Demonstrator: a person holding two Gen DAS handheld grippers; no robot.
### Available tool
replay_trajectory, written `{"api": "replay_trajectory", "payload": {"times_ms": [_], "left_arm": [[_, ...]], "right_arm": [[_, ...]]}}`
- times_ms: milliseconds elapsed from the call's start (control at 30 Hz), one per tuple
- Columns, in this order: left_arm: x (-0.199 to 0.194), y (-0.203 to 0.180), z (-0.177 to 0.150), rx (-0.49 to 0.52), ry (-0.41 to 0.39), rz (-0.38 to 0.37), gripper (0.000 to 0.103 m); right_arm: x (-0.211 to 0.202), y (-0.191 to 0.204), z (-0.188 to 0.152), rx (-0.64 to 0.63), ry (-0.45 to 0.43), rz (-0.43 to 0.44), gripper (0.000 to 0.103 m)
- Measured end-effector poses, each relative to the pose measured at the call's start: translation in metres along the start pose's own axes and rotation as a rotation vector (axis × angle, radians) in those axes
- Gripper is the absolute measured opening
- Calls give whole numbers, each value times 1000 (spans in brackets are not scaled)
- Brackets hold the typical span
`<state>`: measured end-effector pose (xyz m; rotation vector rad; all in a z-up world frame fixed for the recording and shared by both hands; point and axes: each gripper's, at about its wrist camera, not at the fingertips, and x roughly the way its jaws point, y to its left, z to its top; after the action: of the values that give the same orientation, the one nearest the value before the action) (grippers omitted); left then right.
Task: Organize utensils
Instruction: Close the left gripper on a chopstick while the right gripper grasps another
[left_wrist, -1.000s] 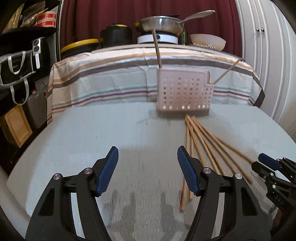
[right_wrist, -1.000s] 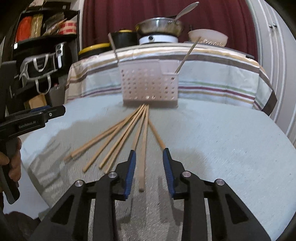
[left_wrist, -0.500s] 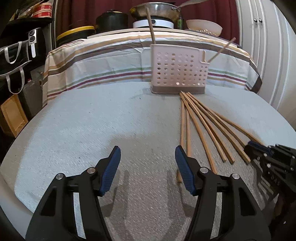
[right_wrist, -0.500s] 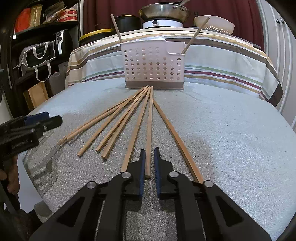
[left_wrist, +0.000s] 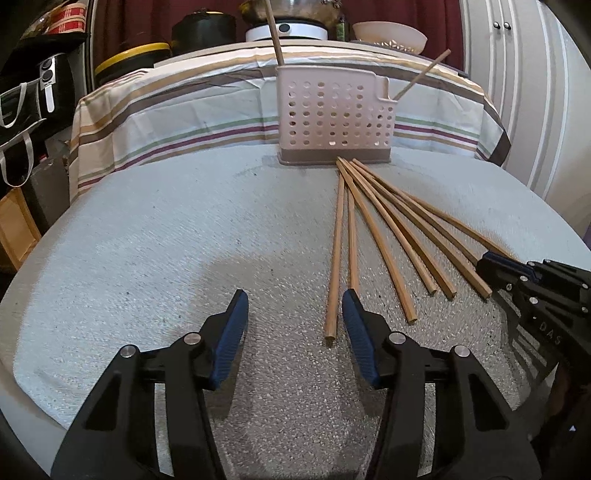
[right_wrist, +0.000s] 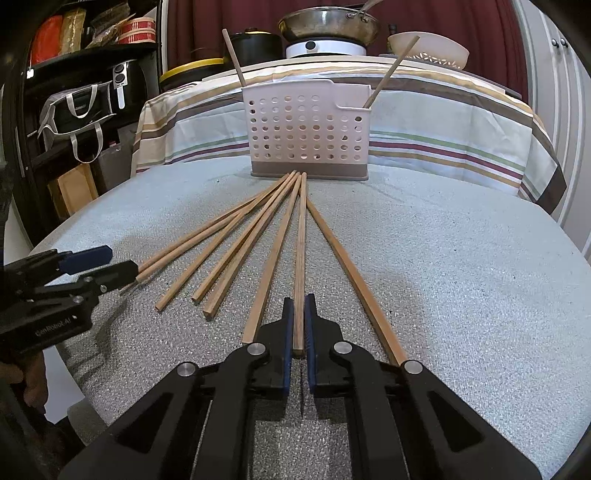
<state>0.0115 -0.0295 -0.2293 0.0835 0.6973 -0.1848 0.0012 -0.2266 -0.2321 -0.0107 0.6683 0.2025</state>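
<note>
Right wrist view shows the right gripper (right_wrist: 299, 314) clenched on one chopstick (right_wrist: 301, 236) before the holder (right_wrist: 308, 129), while the left gripper (left_wrist: 293, 314) hangs released above the table (left_wrist: 147, 240).

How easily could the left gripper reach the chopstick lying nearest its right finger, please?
Probably easily: the left gripper is open, that chopstick lies flat just inside its right finger, and nothing sits between them on the mat.

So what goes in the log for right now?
right hand-held gripper: shut on chopstick | left hand-held gripper: open, idle | holder: two chopsticks in
</note>
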Motion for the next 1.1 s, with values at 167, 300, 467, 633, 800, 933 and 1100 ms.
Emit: {"api": "replay_trajectory", "payload": {"times_ms": [167, 300, 467, 633, 800, 933, 1100], "left_arm": [[5, 1, 0, -5, 13, -15, 38], [7, 1, 1, -3, 12, -22, 26], [8, 4, 2, -17, 5, -22, 12], [6, 5, 1, -25, -1, -18, 6], [7, 6, 0, -23, -1, -8, 6], [7, 8, 1, -32, -6, -1, 16], [9, 11, 1, -41, -12, 0, 22]], "right_arm": [[0, 0, 0, 0, 0, 0, 7], [0, 0, 0, 0, -1, 0, 7], [0, 0, 0, 0, -1, 0, 7], [0, 0, 0, 1, -1, 0, 7], [0, 0, 0, 0, -1, 0, 7], [0, 0, 0, -1, -3, -2, 7], [-1, -1, 1, 6, -6, -1, 7]]}}
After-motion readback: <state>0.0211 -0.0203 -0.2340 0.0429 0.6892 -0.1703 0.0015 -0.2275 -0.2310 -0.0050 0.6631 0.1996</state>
